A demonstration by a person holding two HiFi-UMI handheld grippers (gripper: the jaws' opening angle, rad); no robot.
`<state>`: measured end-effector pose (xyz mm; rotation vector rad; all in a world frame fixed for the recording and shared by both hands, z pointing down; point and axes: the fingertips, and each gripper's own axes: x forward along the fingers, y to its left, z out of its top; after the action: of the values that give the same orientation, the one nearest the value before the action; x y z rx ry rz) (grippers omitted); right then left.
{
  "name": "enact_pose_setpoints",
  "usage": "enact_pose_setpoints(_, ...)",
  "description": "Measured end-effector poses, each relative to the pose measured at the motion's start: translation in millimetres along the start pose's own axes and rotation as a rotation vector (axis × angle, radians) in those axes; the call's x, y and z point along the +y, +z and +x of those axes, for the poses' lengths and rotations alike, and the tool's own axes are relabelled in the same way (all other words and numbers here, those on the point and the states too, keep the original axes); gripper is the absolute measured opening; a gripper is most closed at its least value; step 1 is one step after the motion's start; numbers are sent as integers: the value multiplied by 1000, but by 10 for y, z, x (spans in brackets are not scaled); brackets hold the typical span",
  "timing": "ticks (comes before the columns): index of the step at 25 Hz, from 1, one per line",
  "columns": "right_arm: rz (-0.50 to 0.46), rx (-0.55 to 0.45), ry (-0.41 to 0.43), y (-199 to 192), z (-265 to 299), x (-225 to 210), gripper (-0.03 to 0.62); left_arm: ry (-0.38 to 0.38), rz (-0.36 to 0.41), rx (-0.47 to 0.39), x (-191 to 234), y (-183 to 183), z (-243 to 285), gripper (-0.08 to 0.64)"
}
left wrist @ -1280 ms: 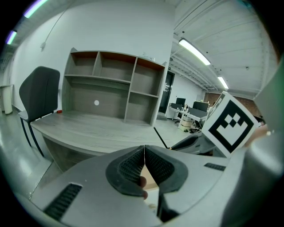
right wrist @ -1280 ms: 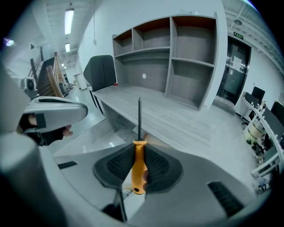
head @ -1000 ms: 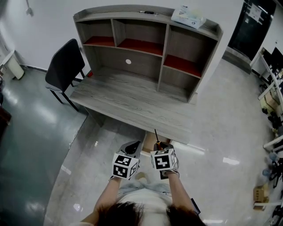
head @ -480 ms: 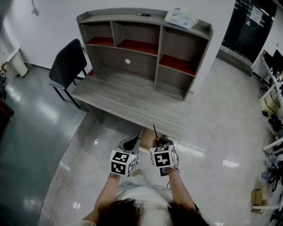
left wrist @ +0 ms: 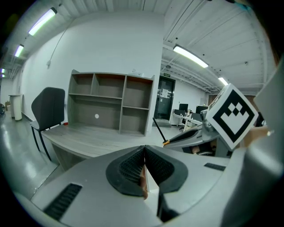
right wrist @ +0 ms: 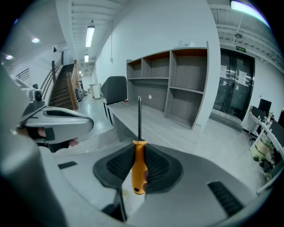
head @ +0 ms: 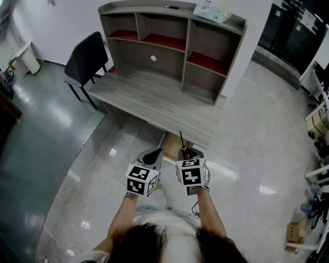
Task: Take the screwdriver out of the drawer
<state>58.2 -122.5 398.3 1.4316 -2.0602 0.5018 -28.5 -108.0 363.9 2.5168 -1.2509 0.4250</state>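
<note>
The screwdriver [right wrist: 139,170] has an orange handle and a thin black shaft that points up and away. My right gripper [right wrist: 138,168] is shut on its handle. In the head view the right gripper [head: 186,153] holds the screwdriver [head: 181,143] just in front of the desk's front edge, above the open wooden drawer [head: 171,146]. My left gripper [head: 151,156] hangs close beside it on the left. In the left gripper view its jaws [left wrist: 143,173] are shut with nothing between them, and the screwdriver's shaft [left wrist: 159,129] shows to the right.
A grey desk [head: 154,102] with a shelf unit [head: 169,41] stands ahead. A black chair [head: 87,59] is at its left end and a white box [head: 212,10] lies on top of the shelves. Glossy floor surrounds me, with a stairway far left in the right gripper view.
Both grippers stay side by side, with the screwdriver still held in the right one. The head view has shifted a little, so the desk sits higher in the picture.
</note>
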Motion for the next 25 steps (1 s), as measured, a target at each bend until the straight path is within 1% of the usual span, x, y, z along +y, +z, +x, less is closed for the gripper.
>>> enact_pose_setpoints(5, 6, -39, 4, -151, -270, 4, 83, 5, 0, -14, -268, -87, -199, 17)
enact_pose_setpoints(18, -9, -95, 1, -635, -970, 23, 83, 31, 22, -37, -928, -327, -673, 17)
enact_pose_setpoints(25, -12, -164, 4, -680, -1237, 82, 83, 62, 39, -50, -1102, -356, -916, 17)
